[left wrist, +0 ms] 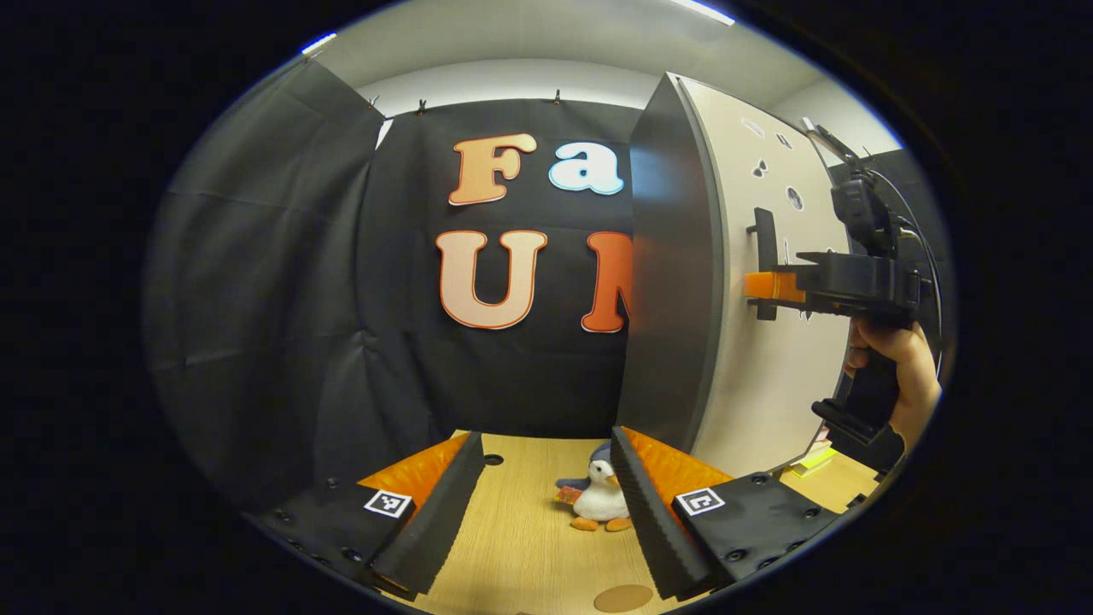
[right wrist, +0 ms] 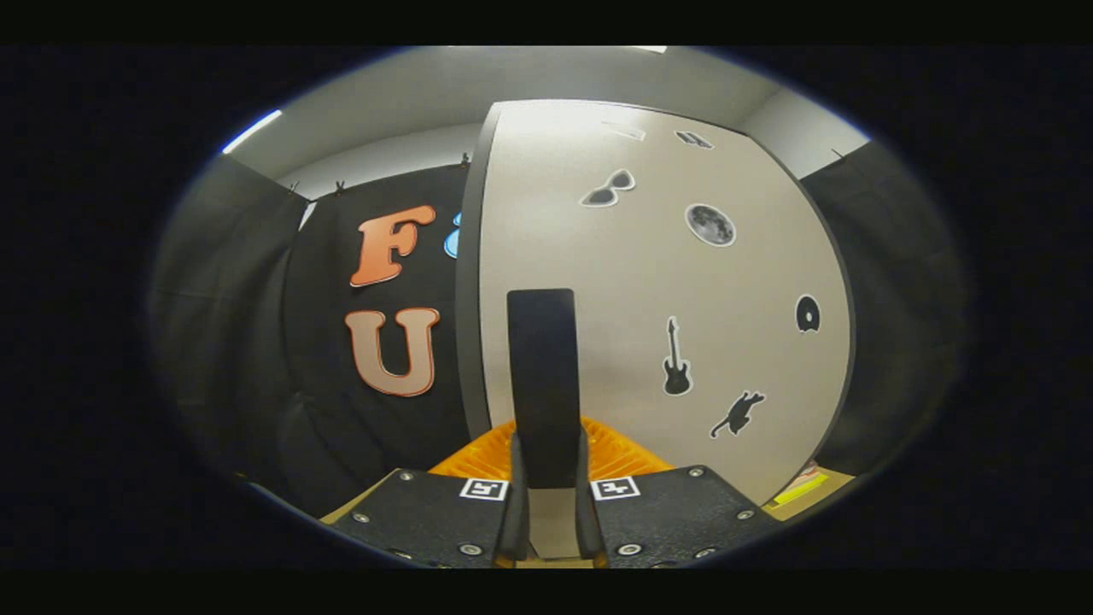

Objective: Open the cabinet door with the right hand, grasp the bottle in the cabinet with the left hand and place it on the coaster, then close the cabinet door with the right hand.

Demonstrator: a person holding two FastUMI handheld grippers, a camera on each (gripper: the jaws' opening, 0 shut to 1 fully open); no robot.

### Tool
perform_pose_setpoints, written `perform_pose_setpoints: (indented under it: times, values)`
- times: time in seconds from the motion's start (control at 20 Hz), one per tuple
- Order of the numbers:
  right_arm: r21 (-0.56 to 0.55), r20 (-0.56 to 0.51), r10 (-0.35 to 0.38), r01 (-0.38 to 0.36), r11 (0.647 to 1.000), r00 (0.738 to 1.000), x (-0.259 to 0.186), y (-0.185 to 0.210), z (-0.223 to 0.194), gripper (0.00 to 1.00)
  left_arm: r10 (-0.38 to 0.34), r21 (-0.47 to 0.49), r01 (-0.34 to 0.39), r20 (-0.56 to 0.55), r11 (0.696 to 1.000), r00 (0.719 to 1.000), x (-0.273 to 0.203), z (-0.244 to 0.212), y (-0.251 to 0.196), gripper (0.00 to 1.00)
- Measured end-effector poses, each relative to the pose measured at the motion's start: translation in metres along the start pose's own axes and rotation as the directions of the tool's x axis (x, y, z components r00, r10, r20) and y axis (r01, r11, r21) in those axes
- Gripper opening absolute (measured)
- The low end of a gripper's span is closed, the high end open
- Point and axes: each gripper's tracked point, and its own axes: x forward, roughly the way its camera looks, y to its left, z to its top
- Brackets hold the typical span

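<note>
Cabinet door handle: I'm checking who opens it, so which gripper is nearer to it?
Right. The right gripper is shut on the handle; the left gripper hangs open over the table, apart from it.

A toy penguin [left wrist: 600, 495] stands at lower centre of the left gripper view on a wooden table [left wrist: 521, 530]. A yellow pad [left wrist: 811, 461] lies at lower right; in the right gripper view it [right wrist: 798, 489] also sits lower right, on the same table [right wrist: 832, 480]
</note>
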Motion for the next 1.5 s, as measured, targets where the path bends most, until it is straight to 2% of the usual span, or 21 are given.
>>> perform_pose_setpoints:
  times: [0.15,0.35,0.5,0.85,1.15,1.25,1.35,1.45,1.5]
  values:
    - [0.006,0.013,0.021,-0.022,1.0,1.0,-0.01,0.0,0.002,0.18,0.012,0.012,-0.012,0.013,1.0,1.0,-0.002,0.005,-0.003,0.94]
    - [-0.001,0.03,0.055,-0.055,0.999,0.998,-0.029,-0.006,0.006,0.19,0.045,0.004,-0.045,0.02,0.999,0.999,-0.017,0.007,-0.018,0.96]
    - [-0.003,0.033,0.086,-0.086,0.996,0.996,-0.047,-0.011,0.007,0.17,0.038,-0.019,-0.037,0.016,0.999,0.999,-0.035,0.008,-0.043,0.96]
    - [0.021,0.031,0.116,-0.117,0.993,0.993,-0.078,-0.037,0.009,0.18,0.022,-0.04,-0.021,0.035,0.999,0.999,-0.067,0.01,-0.09,0.94]
    - [0.036,0.034,0.07,-0.071,0.997,0.997,-0.106,-0.064,0.012,0.17,-0.015,-0.032,0.017,0.063,0.999,0.998,-0.08,0.018,-0.124,0.94]
    - [0.04,0.033,0.049,-0.05,0.998,0.998,-0.114,-0.073,0.013,0.14,-0.042,-0.034,0.044,0.072,0.998,0.997,-0.08,0.019,-0.14,0.94]
    - [0.04,0.038,0.014,-0.016,0.999,0.999,-0.12,-0.084,0.014,0.12,-0.072,-0.036,0.074,0.069,0.997,0.995,-0.082,0.017,-0.158,0.94]
    - [0.038,0.045,-0.026,0.025,0.999,0.999,-0.126,-0.097,0.015,0.14,-0.106,-0.031,0.109,0.072,0.994,0.992,-0.083,0.018,-0.173,0.94]
    - [0.033,0.046,-0.047,0.045,0.998,0.998,-0.129,-0.103,0.015,0.1,-0.12,-0.025,0.122,0.075,0.992,0.99,-0.085,0.019,-0.181,0.94]
